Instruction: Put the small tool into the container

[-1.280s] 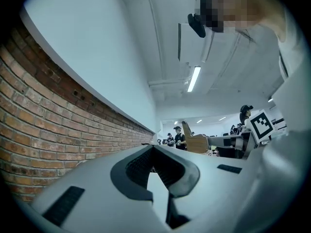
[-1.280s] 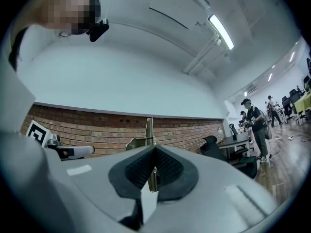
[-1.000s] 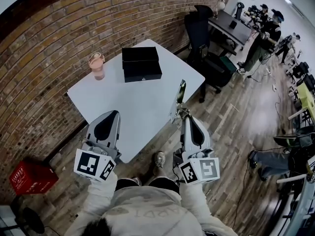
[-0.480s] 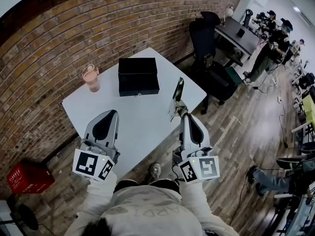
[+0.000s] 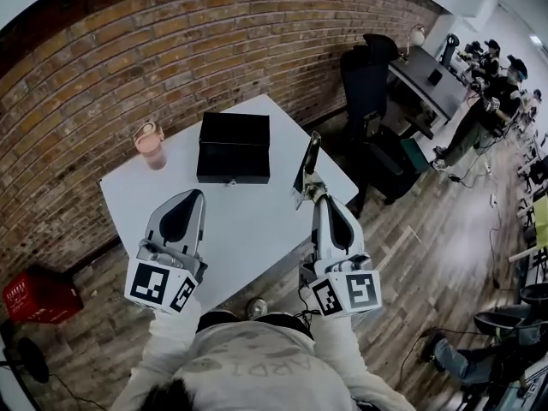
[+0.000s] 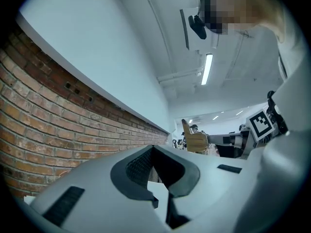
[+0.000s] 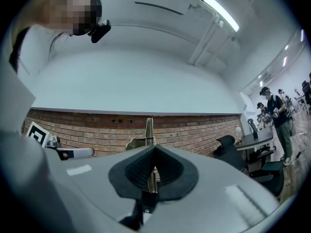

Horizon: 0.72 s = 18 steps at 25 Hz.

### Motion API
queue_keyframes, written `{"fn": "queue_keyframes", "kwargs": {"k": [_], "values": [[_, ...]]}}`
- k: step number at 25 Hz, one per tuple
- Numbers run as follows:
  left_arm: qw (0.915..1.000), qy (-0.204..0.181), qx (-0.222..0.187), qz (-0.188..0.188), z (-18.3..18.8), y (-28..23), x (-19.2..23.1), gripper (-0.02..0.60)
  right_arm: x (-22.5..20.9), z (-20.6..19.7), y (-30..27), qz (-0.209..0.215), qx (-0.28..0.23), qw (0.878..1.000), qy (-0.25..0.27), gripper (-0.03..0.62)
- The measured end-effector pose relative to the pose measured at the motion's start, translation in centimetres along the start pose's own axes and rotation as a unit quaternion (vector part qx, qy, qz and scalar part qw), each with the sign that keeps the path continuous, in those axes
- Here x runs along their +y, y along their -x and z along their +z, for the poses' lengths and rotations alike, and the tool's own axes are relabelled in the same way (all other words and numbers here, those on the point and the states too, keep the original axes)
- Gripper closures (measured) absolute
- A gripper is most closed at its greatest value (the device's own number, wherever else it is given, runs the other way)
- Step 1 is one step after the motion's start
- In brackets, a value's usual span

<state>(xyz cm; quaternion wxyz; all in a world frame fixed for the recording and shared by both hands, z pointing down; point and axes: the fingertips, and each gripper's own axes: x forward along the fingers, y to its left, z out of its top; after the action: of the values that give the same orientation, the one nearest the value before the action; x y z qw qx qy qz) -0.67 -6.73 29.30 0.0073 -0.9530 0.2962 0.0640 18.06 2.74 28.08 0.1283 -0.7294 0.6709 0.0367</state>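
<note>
Mid-transfer: grips the small tool (image 5: 306, 165) upright in the right gripper (image 5: 317, 197), above the right edge of the table (image 5: 231, 229), well apart from the black container (image 5: 234, 147) farther left. Holds the left gripper (image 5: 190, 197) pinched together on nothing. Probably calls next for reaching far-left and, since the lid looks down, raising it first.

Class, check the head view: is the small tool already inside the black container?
No, the small tool sits clamped in the right gripper, well apart from the black container.
</note>
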Motion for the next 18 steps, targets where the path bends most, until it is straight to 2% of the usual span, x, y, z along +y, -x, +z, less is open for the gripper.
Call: {"fn": "queue_keyframes", "kwargs": {"k": [10,18], "values": [[0.9991,-0.005,-0.001,0.042,-1.1,-3.8,-0.8,0.577,-4.3,-0.9,-3.4,0.043,0.006,0.999,-0.011,0.585],[0.9981,-0.005,0.011,0.06,-2.1,-5.1,0.3,0.577,-5.0,-2.2,-6.1,0.06,0.016,0.998,-0.019,0.585]]}}
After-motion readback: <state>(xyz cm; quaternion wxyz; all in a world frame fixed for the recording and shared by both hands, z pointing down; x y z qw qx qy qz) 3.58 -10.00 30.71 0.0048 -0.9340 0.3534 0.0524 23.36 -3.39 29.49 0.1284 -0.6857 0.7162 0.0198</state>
